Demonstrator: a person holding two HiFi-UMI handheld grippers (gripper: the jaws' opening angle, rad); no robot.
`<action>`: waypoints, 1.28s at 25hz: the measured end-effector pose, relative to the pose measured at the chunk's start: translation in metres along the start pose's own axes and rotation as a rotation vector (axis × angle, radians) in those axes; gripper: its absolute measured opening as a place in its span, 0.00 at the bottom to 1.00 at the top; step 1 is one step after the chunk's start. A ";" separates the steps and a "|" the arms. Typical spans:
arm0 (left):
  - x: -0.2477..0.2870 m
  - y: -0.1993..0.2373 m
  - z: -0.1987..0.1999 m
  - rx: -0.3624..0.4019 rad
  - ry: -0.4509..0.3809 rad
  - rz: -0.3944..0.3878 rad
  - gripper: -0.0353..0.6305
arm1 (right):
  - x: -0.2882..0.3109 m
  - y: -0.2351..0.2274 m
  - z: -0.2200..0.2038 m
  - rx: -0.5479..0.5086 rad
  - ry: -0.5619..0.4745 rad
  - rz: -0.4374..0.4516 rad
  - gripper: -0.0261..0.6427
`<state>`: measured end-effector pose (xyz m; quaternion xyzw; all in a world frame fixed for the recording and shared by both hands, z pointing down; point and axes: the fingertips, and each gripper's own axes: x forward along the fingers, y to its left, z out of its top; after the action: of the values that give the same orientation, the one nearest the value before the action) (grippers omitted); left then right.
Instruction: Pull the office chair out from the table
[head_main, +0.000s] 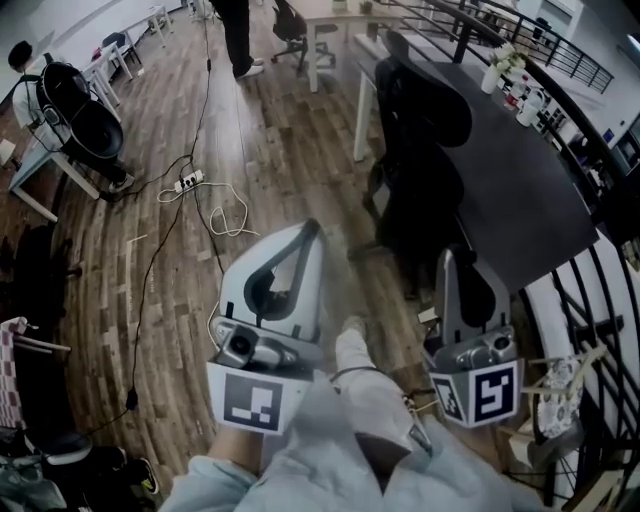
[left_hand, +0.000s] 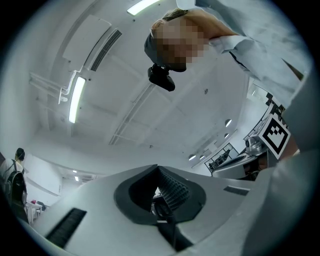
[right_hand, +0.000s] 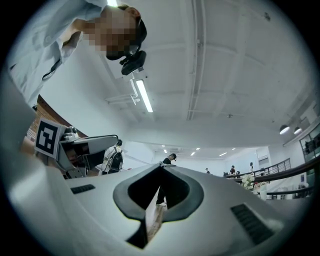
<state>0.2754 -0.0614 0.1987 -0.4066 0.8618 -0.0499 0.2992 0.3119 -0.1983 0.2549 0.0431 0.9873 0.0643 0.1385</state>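
Note:
A black office chair (head_main: 420, 150) stands tucked against the long dark table (head_main: 530, 190) at the upper right of the head view. Both grippers are held out over the wood floor, short of the chair and touching nothing. My left gripper (head_main: 310, 228) is left of the chair's base, jaws shut and empty. My right gripper (head_main: 447, 258) is just below the seat, close to the table's near corner, also shut and empty. Pointing upward, the left gripper view shows its closed jaws (left_hand: 157, 169) against the ceiling. The right gripper view shows closed jaws (right_hand: 161, 167) before the far room.
A power strip (head_main: 188, 182) and loose cables (head_main: 225, 215) lie on the floor to the left. A person (head_main: 238, 35) stands far off. Another black chair (head_main: 75, 115) sits by a white desk at left. A black railing (head_main: 600, 300) runs along the right. Flowers and bottles (head_main: 505, 65) stand on the table.

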 end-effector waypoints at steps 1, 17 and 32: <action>-0.001 0.002 -0.001 0.006 0.005 0.004 0.04 | 0.003 0.001 -0.001 0.003 -0.001 0.006 0.04; 0.020 0.049 -0.028 0.088 0.037 0.086 0.04 | 0.075 0.016 -0.017 0.042 -0.036 0.132 0.04; 0.073 0.125 -0.079 0.135 0.084 0.154 0.04 | 0.186 -0.001 -0.044 0.048 -0.026 0.191 0.04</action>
<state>0.1116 -0.0439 0.1869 -0.3156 0.8969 -0.1020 0.2925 0.1211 -0.1854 0.2468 0.1413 0.9780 0.0531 0.1437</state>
